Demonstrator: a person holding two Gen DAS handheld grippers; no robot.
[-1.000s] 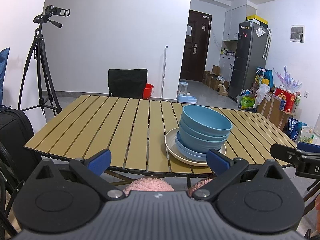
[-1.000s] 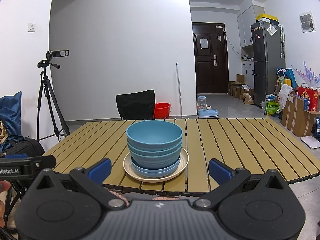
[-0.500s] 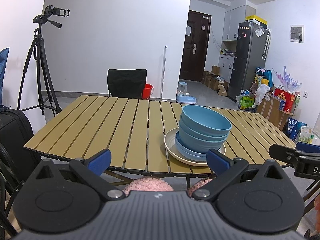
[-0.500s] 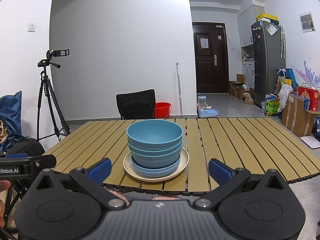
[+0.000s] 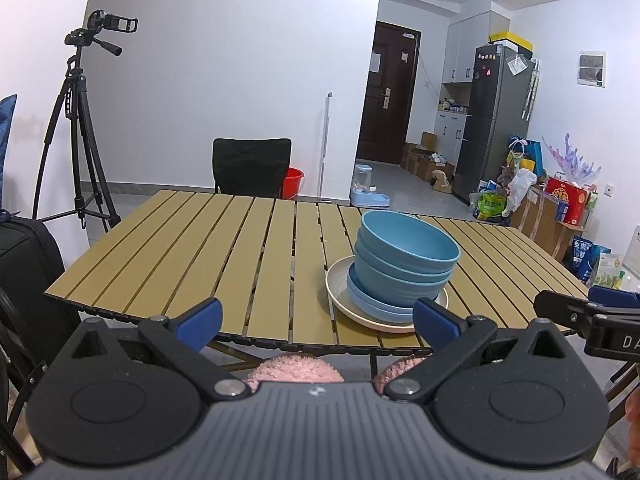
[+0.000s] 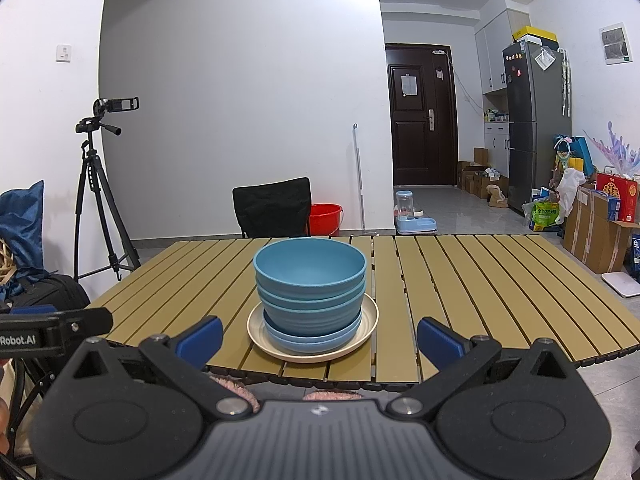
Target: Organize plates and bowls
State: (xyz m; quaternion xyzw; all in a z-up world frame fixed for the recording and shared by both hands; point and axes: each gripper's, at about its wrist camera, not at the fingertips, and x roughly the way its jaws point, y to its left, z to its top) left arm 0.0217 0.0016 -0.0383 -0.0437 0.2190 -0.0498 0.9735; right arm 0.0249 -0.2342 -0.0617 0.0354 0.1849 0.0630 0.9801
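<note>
Near the table's (image 6: 460, 280) front edge, cream plate (image 6: 370, 320) holding blue plate (image 6: 316, 342), three nested blue bowls (image 6: 310, 280) stacked inside, left gripper (image 5: 316, 318) and right gripper (image 6: 318, 334) both short of the table, jaws apart, empty.

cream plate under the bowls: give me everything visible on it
The cream plate is round, shallow and matte, plastic-looking, with a raised rim. It lies flat on the slatted table near the front edge. A lighter blue plate sits on it, carrying the stacked blue bowls, so only its rim and an inner band show. The stack sits slightly off-centre. No chips or dirt visible. Neither the left claw nor the right claw touches it; both are open, short of the table.
</note>
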